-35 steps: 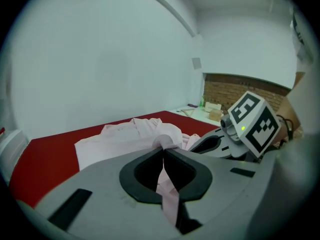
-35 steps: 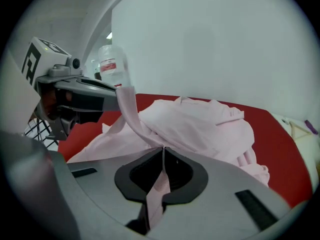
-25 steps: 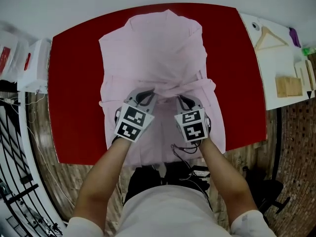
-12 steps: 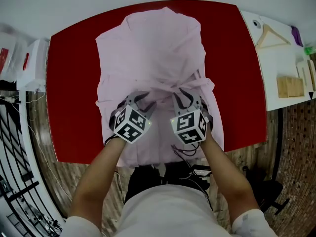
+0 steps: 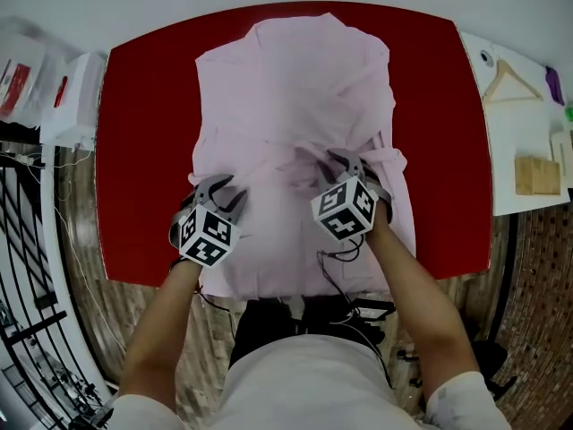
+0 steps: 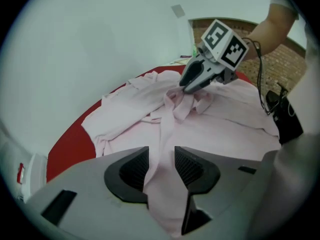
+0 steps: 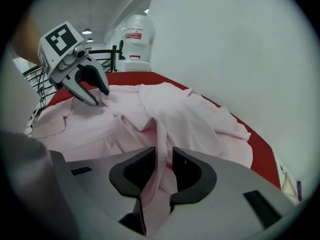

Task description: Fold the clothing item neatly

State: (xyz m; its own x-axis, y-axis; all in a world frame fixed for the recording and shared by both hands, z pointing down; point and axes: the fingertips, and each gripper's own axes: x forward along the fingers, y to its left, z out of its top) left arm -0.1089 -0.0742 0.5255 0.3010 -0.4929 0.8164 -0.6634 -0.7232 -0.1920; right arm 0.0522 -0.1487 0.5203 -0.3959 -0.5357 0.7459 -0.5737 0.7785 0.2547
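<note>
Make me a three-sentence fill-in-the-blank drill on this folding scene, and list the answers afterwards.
1. The shirt spread out in front of the person is coloured ____.
2. The table under it is ____.
3. At the head view's right, the wooden hanger lies on a surface coloured ____.
Missing words: pink; red; white.

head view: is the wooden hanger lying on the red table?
No, the wooden hanger lies on the white surface to the right of the red table.
</note>
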